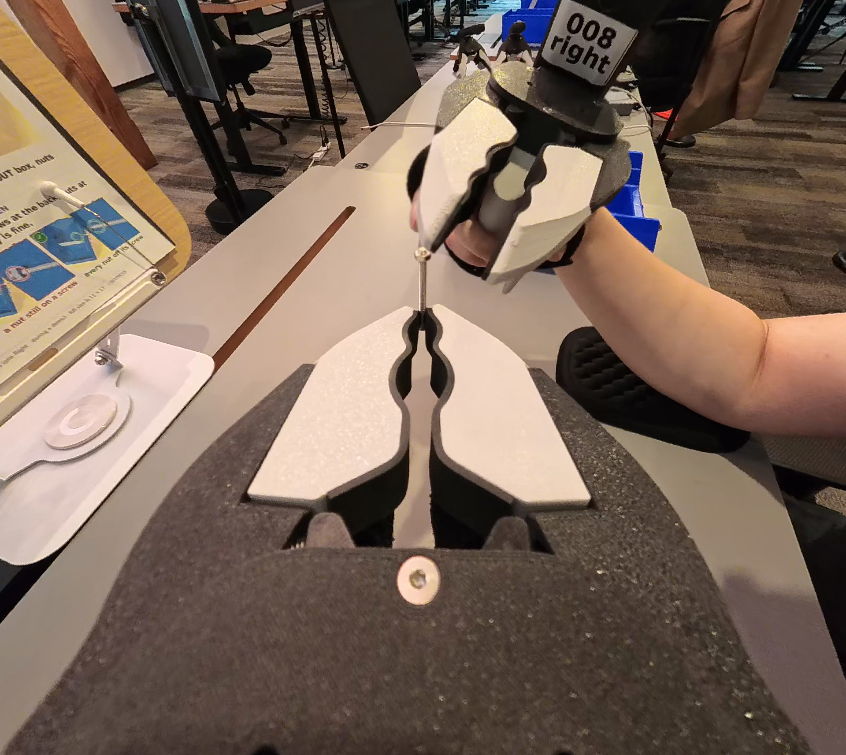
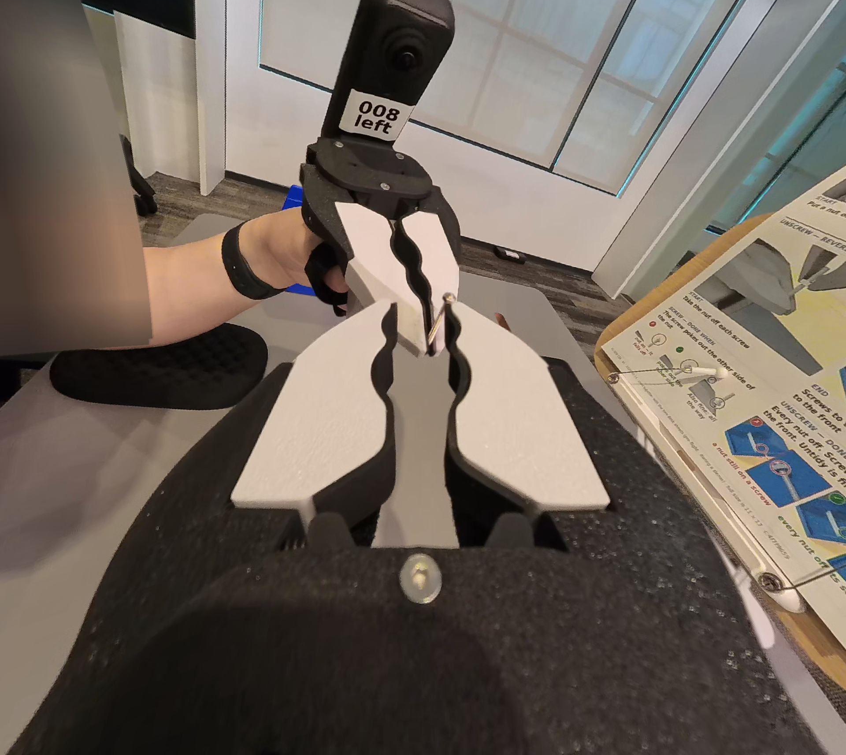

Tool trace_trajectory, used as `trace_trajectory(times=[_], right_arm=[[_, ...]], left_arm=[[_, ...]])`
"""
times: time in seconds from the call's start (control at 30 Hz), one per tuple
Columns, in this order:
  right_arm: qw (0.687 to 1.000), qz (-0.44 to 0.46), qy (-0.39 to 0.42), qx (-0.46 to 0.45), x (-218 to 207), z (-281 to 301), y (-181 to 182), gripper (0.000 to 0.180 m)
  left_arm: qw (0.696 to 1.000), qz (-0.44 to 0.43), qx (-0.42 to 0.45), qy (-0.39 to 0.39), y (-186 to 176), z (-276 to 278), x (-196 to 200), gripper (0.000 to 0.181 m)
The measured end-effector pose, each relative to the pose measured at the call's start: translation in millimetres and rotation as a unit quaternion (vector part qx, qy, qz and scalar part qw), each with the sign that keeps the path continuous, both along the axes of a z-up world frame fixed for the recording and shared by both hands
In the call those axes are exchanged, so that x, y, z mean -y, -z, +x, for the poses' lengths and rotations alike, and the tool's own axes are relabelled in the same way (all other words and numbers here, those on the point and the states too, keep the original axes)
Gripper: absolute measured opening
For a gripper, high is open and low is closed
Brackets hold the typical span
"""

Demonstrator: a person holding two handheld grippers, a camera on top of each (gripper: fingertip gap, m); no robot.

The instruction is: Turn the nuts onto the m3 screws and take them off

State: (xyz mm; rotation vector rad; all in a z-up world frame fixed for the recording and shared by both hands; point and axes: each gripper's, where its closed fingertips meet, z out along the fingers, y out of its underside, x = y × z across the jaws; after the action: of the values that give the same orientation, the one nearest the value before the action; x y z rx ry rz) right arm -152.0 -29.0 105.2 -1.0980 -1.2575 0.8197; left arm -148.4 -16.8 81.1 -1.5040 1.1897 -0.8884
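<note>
My left gripper [image 1: 423, 314] is shut on a thin metal screw [image 1: 422, 284] that sticks out forward from its tips. A small round metal piece [image 1: 421, 254] sits on the screw's free end; I cannot tell whether it is a nut or the head. My right gripper [image 1: 462, 261] is open above it, with one fingertip [image 1: 429, 240] touching that end. In the right wrist view my right gripper [image 2: 421, 311] is open, and the left gripper [image 2: 428, 349] with the screw [image 2: 438, 325] reaches in between its jaws. The screw's end [image 2: 448, 298] lies against the right finger.
An instruction board on a white stand [image 1: 68, 257] stands at the left of the grey table [image 1: 274, 229]; it also shows in the right wrist view [image 2: 732, 389]. A black wrist pad [image 1: 641, 394] lies under the right forearm. Blue bins [image 1: 634, 211] sit behind the right hand.
</note>
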Motion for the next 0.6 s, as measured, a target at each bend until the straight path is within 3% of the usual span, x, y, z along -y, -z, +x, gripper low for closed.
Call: trace_trajectory(times=[0.6], right_arm=[[1.0,-0.008,0.005,-0.014,-3.4,-5.4,-2.1,0.027]], left_arm=[[1.0,0.001,-0.004,0.007,1.6,3.0,2.6,0.002]])
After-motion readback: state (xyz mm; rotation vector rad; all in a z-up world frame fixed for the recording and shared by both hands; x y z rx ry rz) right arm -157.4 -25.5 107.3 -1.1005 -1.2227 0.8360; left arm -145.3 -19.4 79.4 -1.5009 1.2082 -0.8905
